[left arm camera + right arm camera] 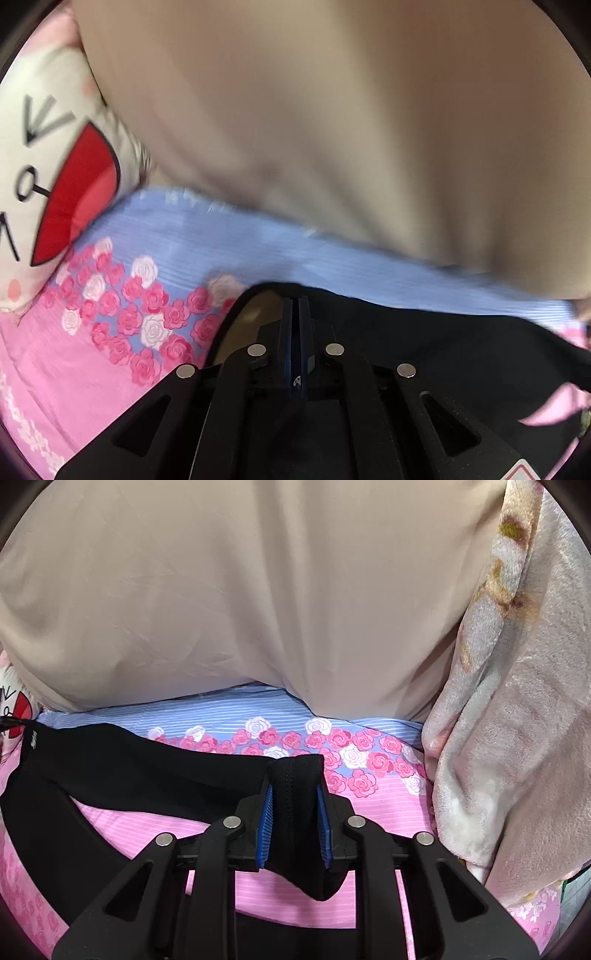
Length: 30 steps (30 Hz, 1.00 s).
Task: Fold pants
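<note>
The black pants (122,760) stretch as a band across the bed from my right gripper (294,794) toward the upper left, where a corner with a small logo peaks up. My right gripper is shut on a thick folded bunch of this black cloth, with its blue pads (264,834) pressing both sides. In the left wrist view the pants (443,354) spread rightward from my left gripper (295,304). Its fingers (286,332) are pressed flat together at the pants' edge, with a curled rim of cloth just to their left. The picture is blurred.
The bed sheet (332,897) is pink and blue with printed roses. A large beige cushion (240,590) fills the far side. A white cartoon pillow (48,166) with a red mouth lies at the left, and a fluffy pale blanket (517,720) hangs at the right.
</note>
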### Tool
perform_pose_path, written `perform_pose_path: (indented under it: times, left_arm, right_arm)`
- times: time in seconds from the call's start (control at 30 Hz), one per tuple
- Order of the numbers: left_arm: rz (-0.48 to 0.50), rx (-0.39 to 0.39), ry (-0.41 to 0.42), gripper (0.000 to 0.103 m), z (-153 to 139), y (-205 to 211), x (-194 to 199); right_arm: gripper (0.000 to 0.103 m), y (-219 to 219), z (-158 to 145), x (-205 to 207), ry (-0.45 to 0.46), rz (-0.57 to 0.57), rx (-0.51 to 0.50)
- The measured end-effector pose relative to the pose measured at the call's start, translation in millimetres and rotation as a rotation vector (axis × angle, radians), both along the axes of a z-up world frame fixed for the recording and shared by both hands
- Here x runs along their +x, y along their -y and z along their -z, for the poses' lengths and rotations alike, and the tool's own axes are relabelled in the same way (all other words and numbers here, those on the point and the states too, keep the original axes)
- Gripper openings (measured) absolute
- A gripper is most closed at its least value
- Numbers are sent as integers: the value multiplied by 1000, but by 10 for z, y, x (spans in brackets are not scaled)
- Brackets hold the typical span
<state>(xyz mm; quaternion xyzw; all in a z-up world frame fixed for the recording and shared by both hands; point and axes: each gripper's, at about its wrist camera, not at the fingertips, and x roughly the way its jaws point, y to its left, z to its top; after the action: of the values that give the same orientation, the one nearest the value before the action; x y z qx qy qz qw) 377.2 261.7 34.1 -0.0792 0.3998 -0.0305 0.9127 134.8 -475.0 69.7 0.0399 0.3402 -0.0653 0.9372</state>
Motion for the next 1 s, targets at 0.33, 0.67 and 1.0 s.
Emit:
perform_pose_path:
  times: [0.33,0.67,1.0]
  left_arm:
    - [80,-45,194,0,-713,-159,-1924]
    - [-88,-44,-135,70,308,-186,-1731]
    - [-73,-147,-259,25,874,193,-927]
  right_arm:
    - [20,-80,-83,-509,55,-71,0]
    - [20,229,172,-954,46,2,67]
    - [22,174,269,-1227,20,42,72]
